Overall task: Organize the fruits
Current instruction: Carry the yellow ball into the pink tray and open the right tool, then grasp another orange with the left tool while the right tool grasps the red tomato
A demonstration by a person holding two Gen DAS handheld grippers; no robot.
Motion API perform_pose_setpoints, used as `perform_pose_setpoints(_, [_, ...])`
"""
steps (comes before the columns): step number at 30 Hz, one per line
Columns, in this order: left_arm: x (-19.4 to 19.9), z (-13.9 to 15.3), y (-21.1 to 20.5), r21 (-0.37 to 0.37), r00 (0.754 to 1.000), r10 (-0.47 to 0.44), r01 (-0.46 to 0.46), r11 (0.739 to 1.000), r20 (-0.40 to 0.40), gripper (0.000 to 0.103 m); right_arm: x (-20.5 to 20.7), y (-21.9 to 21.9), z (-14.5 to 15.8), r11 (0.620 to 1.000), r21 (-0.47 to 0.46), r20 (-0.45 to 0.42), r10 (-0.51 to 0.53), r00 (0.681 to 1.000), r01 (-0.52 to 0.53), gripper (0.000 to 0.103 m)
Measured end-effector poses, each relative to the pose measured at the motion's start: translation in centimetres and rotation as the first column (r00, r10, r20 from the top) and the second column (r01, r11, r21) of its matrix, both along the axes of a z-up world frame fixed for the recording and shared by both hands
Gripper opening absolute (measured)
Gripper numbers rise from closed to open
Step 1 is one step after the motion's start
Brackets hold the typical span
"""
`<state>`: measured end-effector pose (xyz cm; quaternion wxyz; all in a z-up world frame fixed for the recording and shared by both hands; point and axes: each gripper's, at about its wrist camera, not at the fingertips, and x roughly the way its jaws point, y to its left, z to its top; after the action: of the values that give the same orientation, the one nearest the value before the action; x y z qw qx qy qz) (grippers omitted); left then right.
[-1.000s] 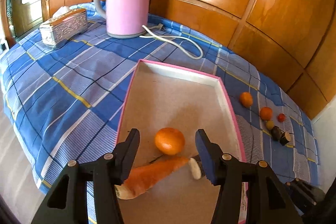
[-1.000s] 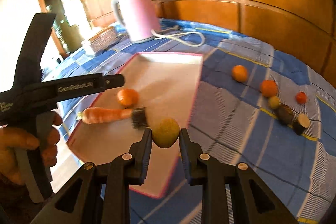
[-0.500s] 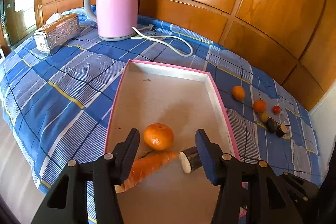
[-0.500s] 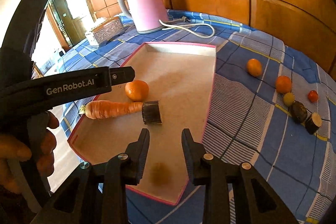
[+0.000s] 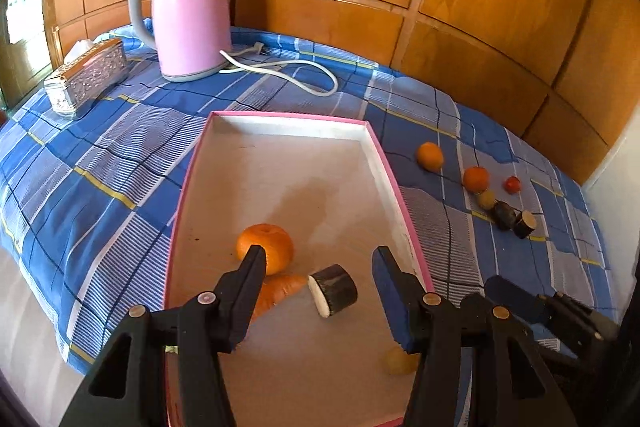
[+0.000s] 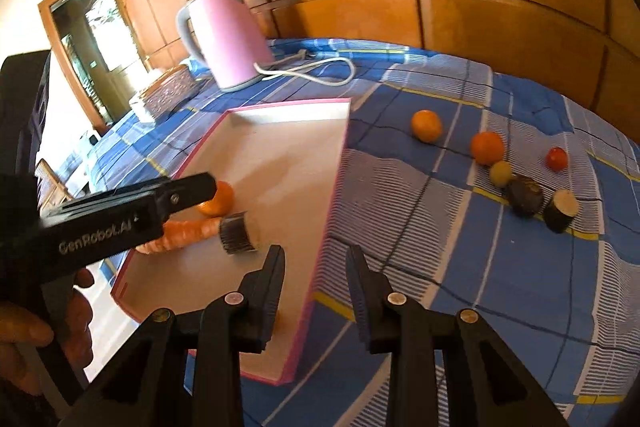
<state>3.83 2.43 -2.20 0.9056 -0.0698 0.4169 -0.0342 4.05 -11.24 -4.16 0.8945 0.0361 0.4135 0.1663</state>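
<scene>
A pink-rimmed tray [image 5: 384,155] [image 6: 338,163] on the blue checked cloth holds an orange [image 5: 266,241] [image 6: 222,201], a carrot [image 5: 280,291] [image 6: 180,233], a dark cut piece [image 5: 334,289] [image 6: 238,233] and a yellow-green fruit [image 5: 396,361] near its front right corner. My left gripper [image 5: 318,287] is open and empty above the tray's front. My right gripper [image 6: 316,277] is open and empty over the tray's right rim. On the cloth right of the tray lie two oranges [image 6: 427,125] [image 6: 487,147], a small yellow fruit [image 6: 501,173], a red tomato [image 6: 557,159] and two dark pieces [image 6: 525,195] [image 6: 562,211].
A pink kettle [image 5: 188,15] with a white cord [image 5: 296,71] stands at the back, a silver tissue box [image 5: 86,77] to its left. Wooden panelling [image 5: 460,7] backs the table. The table's front edge drops off at the left.
My right gripper opened and let the yellow-green fruit go into the tray, then drew back rightward over the rim. My left gripper pulled back a little.
</scene>
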Motion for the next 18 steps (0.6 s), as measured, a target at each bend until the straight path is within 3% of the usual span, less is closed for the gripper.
perform_pose_setpoints(18, [2.2, 0.9, -4.9, 0.018, 0.988, -0.154, 0.154, 0.988, -0.005, 0.056, 0.4, -6.9, -0.7, 0.98, 0.004, -0.01, -0.2, 0.98, 0.2, 0.032])
